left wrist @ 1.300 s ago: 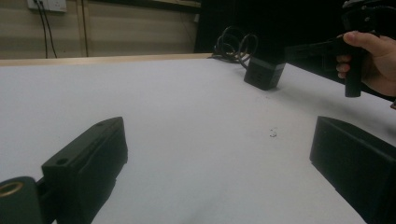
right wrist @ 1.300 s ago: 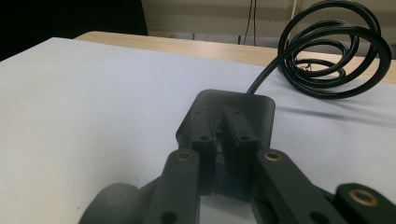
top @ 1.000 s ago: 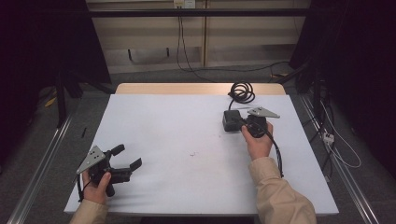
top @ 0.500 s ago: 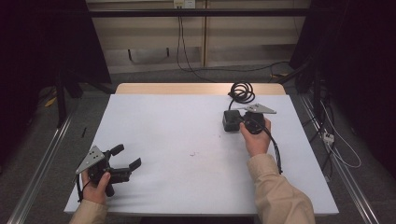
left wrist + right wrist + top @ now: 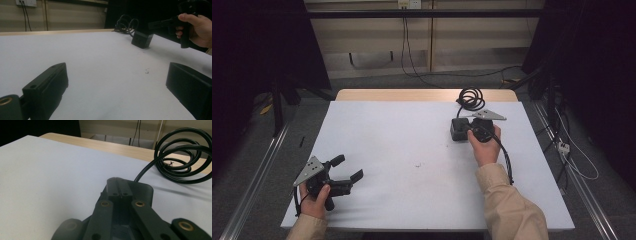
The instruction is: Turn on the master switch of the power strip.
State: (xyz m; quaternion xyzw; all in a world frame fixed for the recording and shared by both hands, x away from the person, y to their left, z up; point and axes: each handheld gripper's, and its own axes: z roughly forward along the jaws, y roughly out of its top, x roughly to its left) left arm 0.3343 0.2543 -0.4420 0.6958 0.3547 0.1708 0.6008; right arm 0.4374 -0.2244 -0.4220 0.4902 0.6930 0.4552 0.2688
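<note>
Near edge of the white table (image 5: 412, 130): left gripper (image 5: 348, 170) held low at front-left, jaws spread wide w/ nothing between them, just bare tabletop. Mid-table: a tiny dark speck (image 5: 417, 164). Farther back on the right: right gripper (image 5: 460, 131), jaws pressed together, tips over a black power block (image 5: 458, 129); can't tell if they grip it. Block's black cable coil (image 5: 471, 97) lies just behind, at the table's far edge.
</note>
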